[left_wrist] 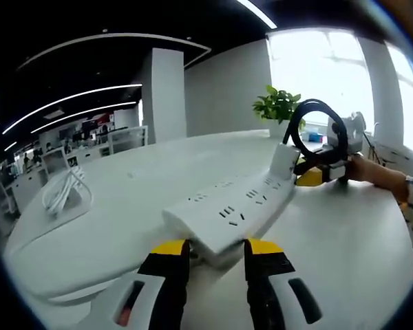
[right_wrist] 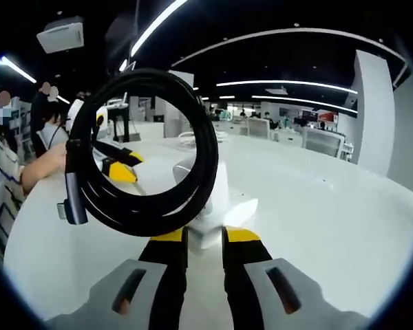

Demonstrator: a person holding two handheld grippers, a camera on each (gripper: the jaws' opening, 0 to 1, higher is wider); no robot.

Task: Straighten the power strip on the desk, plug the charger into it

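Lying at the left of the left gripper view, a loose white cable [left_wrist: 63, 192] is resting on the white desk [left_wrist: 351, 234]. Nearer the middle, the left gripper [left_wrist: 215, 249] is closing its yellow-tipped jaws on the near end of the white power strip [left_wrist: 230, 210], which is stretching away across the desk. At the strip's far end the white charger [left_wrist: 284, 161] is standing upright in a socket, its black cord [left_wrist: 320, 130] coiled in a loop above, with a potted plant [left_wrist: 277, 106] behind. In the right gripper view, the right gripper [right_wrist: 204, 240] is pinching the charger [right_wrist: 210, 199] between narrowly parted jaws, the coiled cord [right_wrist: 144, 151] hanging in front.
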